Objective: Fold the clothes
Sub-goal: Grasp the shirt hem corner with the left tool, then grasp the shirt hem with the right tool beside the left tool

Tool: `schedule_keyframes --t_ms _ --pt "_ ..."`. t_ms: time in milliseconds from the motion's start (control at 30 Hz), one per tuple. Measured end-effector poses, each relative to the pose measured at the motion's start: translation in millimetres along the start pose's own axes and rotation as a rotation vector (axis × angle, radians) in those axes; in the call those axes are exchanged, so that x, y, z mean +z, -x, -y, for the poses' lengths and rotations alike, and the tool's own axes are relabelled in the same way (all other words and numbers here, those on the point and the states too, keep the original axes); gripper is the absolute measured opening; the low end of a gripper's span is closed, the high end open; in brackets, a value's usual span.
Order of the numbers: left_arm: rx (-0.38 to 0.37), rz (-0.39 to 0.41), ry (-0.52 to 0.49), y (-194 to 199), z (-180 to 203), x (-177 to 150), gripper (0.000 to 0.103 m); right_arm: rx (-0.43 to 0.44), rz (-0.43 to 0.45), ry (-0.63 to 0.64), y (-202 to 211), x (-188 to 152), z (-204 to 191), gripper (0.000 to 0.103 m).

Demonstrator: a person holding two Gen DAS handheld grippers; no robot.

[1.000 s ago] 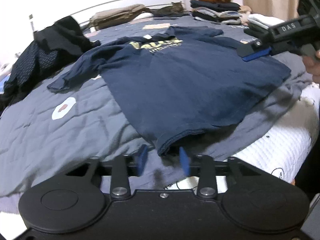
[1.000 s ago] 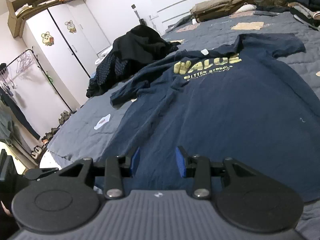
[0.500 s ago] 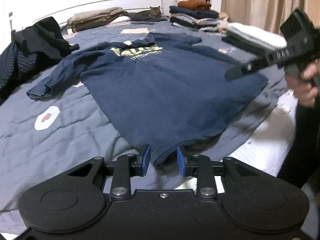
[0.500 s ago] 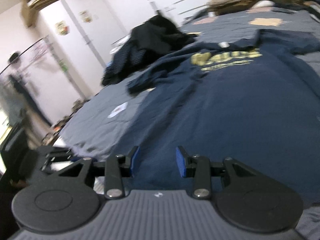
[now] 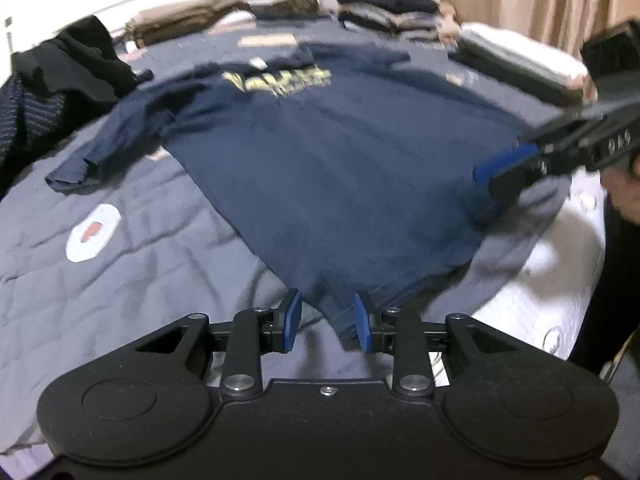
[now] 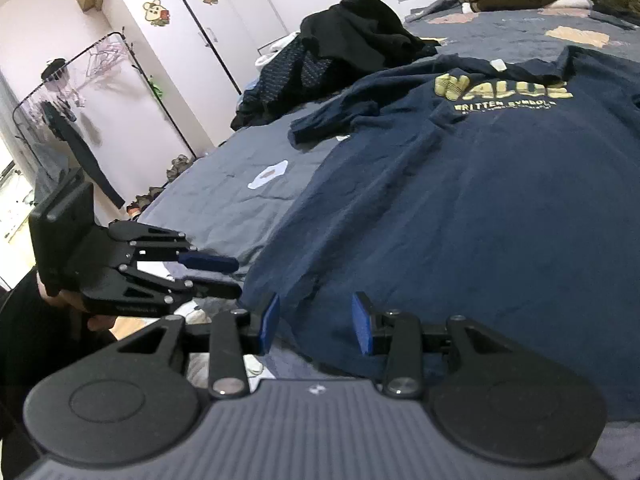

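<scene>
A navy T-shirt with yellow print lies spread flat, print up, on the grey bedcover. My left gripper is at the shirt's near hem corner. That corner lies between the blue pads, which stand apart and do not press it. The right wrist view shows the left gripper low at the bed's edge, fingers parted. My right gripper hovers open over the shirt at the other end of the hem. In the left wrist view the right gripper reaches in from the right, a hand behind it.
A heap of black and dark-patterned clothes sits at the bed's far left. Folded stacks line the headboard end and right side. White mattress shows at the bed's corner. A wardrobe and clothes rack stand beyond.
Both hands have shifted along the foot of the bed. My right gripper has dropped toward the shirt's right hem corner, and the left gripper has come into the right wrist view. Jaw widths look the same.
</scene>
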State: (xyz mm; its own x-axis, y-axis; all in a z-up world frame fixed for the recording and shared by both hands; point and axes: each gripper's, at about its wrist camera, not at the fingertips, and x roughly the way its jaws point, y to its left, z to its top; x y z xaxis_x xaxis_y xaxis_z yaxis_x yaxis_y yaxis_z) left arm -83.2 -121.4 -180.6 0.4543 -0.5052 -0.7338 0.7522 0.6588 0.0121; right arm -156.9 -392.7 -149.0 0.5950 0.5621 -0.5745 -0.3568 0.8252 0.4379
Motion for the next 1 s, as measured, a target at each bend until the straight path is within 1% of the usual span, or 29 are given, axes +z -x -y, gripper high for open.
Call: schedule_keyframes --t_ms 100,200,233,333,433,500,533,567,667,700,767,900,1000 --pt "-0.03 -0.033 -0.057 -9.2 10.6 -3.2 0.029 -0.001 -0.006 -0.006 -1.7 0.4 1.1 0.039" --pt "-0.013 -0.064 -0.111 -17.3 18.7 -8.5 0.028 -0.001 -0.012 -0.01 -3.3 0.7 1.9 0.039" --pt "-0.004 -0.068 -0.12 -18.5 19.2 -9.9 0.018 -0.004 -0.013 -0.01 -3.8 0.4 1.8 0.039" --pt "-0.018 -0.053 -0.109 -14.1 18.8 -9.4 0.009 -0.005 -0.018 -0.009 -4.6 0.1 1.9 0.039" --pt "-0.05 -0.027 -0.097 -3.6 22.9 -8.8 0.009 0.0 -0.02 -0.007 -3.9 0.3 2.2 0.039" --pt "-0.08 -0.029 -0.109 1.4 31.0 -11.1 0.008 0.005 -0.023 -0.004 -4.1 0.0 1.7 0.039" --pt "-0.093 -0.041 -0.125 2.9 36.8 -13.8 0.005 0.006 -0.027 0.0 -4.7 -0.4 1.4 0.039" --pt "-0.11 -0.052 -0.144 3.7 42.9 -16.0 0.004 0.007 -0.033 0.005 -5.7 -0.8 0.8 0.039" --pt "-0.146 -0.064 -0.19 5.0 59.5 -20.1 0.004 0.007 -0.045 0.011 -8.0 -1.5 -0.6 0.039" --pt "-0.139 -0.061 -0.187 5.8 60.2 -20.7 0.004 0.008 -0.048 0.013 -8.4 -1.7 -1.1 0.039" --pt "-0.1 -0.042 -0.157 8.6 54.6 -19.5 0.004 0.009 -0.046 0.015 -7.8 -1.5 -1.2 0.039" --pt "-0.04 0.019 -0.056 18.1 32.0 -13.6 0.005 0.014 -0.044 0.019 -8.2 -1.1 -1.0 0.039" --pt "-0.026 0.048 -0.013 24.0 21.9 -10.6 0.005 0.027 -0.053 0.057 -11.7 -2.5 -6.8 0.039"
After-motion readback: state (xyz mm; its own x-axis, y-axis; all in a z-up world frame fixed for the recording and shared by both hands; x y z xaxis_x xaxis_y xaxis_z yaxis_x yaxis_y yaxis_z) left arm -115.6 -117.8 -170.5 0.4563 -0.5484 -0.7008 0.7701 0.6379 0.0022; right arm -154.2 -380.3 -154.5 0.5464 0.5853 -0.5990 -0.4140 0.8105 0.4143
